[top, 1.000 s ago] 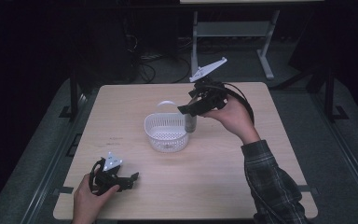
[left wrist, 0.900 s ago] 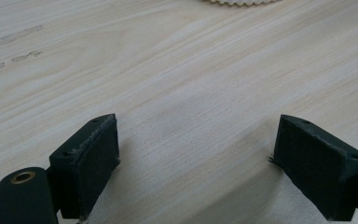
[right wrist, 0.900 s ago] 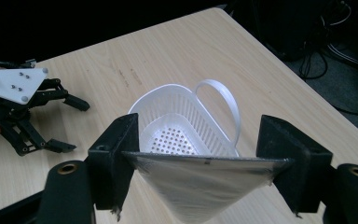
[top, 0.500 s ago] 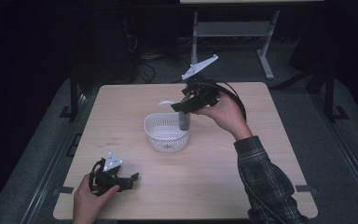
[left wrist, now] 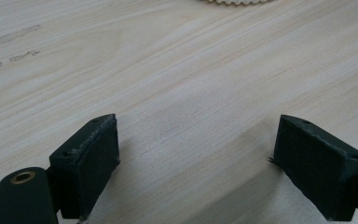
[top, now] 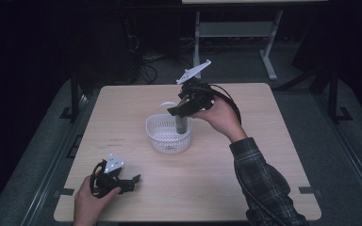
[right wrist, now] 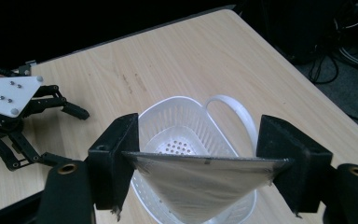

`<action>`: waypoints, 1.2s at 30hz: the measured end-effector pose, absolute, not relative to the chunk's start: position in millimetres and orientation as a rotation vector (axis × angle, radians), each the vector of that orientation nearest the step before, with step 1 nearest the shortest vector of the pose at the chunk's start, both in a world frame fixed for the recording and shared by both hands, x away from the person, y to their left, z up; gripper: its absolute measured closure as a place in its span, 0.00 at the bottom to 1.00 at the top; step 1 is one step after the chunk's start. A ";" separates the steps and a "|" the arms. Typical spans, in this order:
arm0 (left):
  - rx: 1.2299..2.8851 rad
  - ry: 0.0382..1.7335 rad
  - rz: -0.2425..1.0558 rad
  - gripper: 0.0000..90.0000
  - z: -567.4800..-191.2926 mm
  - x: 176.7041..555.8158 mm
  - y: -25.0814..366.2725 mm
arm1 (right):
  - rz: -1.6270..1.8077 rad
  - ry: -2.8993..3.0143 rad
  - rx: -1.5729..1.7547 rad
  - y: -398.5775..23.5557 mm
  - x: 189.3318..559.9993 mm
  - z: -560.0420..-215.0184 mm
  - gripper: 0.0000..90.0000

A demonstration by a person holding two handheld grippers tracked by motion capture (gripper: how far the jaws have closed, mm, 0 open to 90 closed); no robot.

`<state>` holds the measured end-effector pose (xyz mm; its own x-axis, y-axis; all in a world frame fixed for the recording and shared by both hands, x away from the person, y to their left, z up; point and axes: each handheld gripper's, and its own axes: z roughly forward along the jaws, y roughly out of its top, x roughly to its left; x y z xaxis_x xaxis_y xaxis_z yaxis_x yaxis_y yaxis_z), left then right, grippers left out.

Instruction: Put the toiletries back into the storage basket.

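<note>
1. At the near left corner of the table (top: 122,113), the left gripper (top: 122,181) is being rested on the wood, jaws spread with nothing between them, apparently parked clear of the work.
2. At centre, the white basket (top: 162,136) is being left standing on the tabletop.
3. Over its rim, a grey cylindrical object (right wrist: 200,179) is being clamped across the pads of the right gripper (top: 181,110) and held upright, probably for lowering inside.
4. Pale wood-grain surface is being lit; the surrounding room is dark.
</note>
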<state>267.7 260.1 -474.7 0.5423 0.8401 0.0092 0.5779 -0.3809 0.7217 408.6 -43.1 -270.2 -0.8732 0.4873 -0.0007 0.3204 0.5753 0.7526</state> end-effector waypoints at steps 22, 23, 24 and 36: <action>2.101 1.138 0.500 0.14 -474.9 266.9 260.0 | 1.130 2.641 0.698 -35.4 414.3 -302.3 0.33; 2.101 1.138 0.499 0.14 -474.9 266.9 260.0 | 1.126 2.644 0.697 -35.0 414.6 -304.1 0.33; 2.101 1.138 0.500 0.14 -474.9 267.0 260.1 | 1.124 2.646 0.701 -34.6 414.7 -305.5 0.33; 2.101 1.138 0.501 0.14 -474.9 267.0 260.1 | 1.088 2.671 0.711 -31.2 417.0 -320.8 0.33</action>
<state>267.0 260.1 -474.9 0.5423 0.8401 0.0110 0.5755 -0.3810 0.7236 417.0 -31.2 -320.8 -0.8716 0.4897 0.0207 0.3650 0.6201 0.6945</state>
